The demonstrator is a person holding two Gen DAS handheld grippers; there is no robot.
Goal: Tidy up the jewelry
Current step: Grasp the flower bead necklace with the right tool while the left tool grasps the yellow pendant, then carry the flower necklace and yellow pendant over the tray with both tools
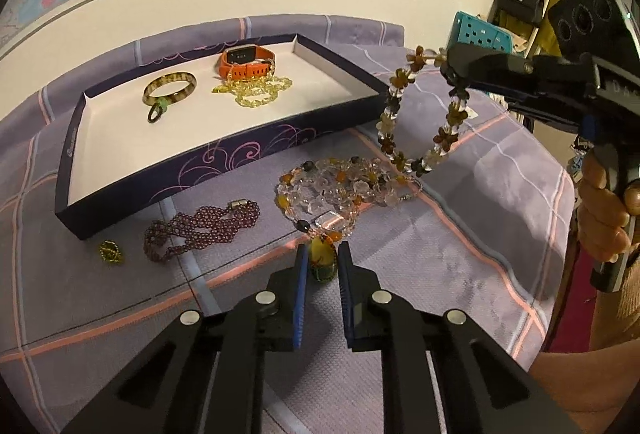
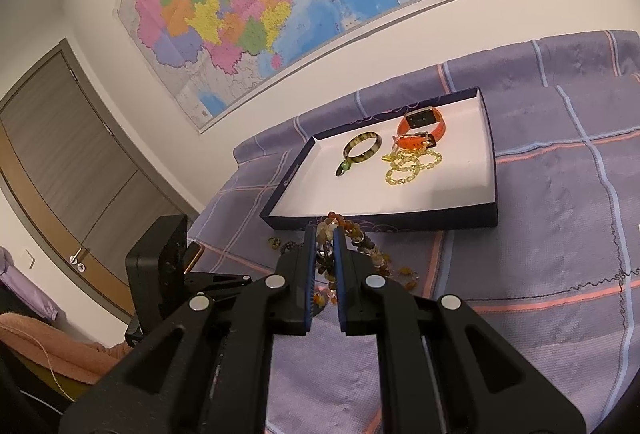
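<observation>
My left gripper (image 1: 323, 254) is low over the purple cloth, shut on a yellow pendant (image 1: 322, 257) at the end of a heaped clear-and-orange bead necklace (image 1: 332, 186). My right gripper (image 1: 450, 72) (image 2: 324, 236) is raised at the right, shut on a flower-bead necklace (image 1: 390, 114) (image 2: 356, 236) whose loop hangs down to the heap. A dark box tray (image 1: 200, 170) (image 2: 380, 224) with a white floor holds an orange watch (image 1: 246, 62), a striped bangle (image 1: 170, 88), a green ring (image 1: 156, 112) and a yellow bead chain (image 1: 256, 92).
On the cloth in front of the tray lie a dark purple bead strand (image 1: 200, 230) and a small yellow-green piece (image 1: 110, 253). A person's hand (image 1: 600, 218) grips the right gripper's handle. A teal basket (image 1: 480, 34) stands at the back right; the wall with a map (image 2: 260, 14) rises close behind the tray.
</observation>
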